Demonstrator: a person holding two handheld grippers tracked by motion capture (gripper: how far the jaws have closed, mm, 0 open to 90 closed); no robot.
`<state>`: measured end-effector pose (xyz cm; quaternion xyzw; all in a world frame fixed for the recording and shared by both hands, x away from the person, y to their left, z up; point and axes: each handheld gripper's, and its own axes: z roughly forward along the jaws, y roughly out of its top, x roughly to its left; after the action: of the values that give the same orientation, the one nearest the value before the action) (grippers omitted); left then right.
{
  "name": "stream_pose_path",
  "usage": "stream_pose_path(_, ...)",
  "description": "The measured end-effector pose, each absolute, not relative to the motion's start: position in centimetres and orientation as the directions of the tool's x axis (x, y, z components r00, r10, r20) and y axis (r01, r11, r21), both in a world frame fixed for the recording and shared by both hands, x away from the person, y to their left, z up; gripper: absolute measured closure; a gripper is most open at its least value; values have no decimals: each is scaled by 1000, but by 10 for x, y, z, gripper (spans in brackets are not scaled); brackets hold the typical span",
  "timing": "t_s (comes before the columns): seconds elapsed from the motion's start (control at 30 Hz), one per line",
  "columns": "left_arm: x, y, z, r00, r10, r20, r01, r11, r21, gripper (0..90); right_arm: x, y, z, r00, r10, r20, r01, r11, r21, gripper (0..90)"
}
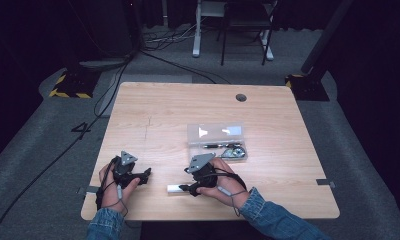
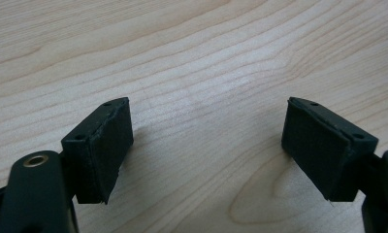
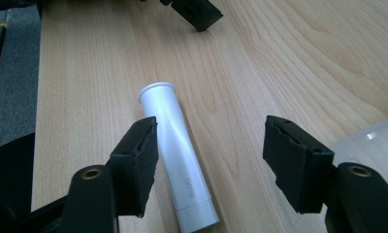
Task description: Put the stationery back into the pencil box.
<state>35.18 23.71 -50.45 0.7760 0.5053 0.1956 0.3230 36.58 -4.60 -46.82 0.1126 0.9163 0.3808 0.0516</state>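
A white tube (image 3: 175, 145) with a flared rim lies flat on the wooden table (image 1: 268, 190) near its front edge, seen as a small white bar (image 1: 175, 189) in the high view. My right gripper (image 3: 211, 128) is low over it and open; the tube lies between the jaws, close beside the left pad (image 3: 136, 160) and well apart from the right one. In the high view this gripper (image 1: 190, 189) points left from the person's right hand. My left gripper (image 2: 206, 109) stands open over bare wood with nothing between its pads, at the table's front left (image 1: 147, 174).
A clear plastic box (image 1: 217, 131) with its lid open sits at the table's middle, holding a pen and small items; its corner (image 3: 376, 145) shows beside my right jaw. The left gripper's jaw (image 3: 197, 12) lies beyond the tube. A cable hole (image 1: 241, 97) is at the back.
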Motion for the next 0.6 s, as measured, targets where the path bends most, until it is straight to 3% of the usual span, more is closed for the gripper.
stream_pose_path(0.2,351,237,-505,409,912,-25,660,-277,699,191,366,-39,-473,-975,222,5,161,692,704,415)
stream_pose_path(0.33,351,237,-505,410,912,-25,659,-277,699,189,366,-35,-476,-982,187,3,139,719,681,500)
stream_pose_path(0.6,351,238,-505,407,913,-25,662,-276,697,183,362,-26,-479,-991,131,-6,95,751,653,585)
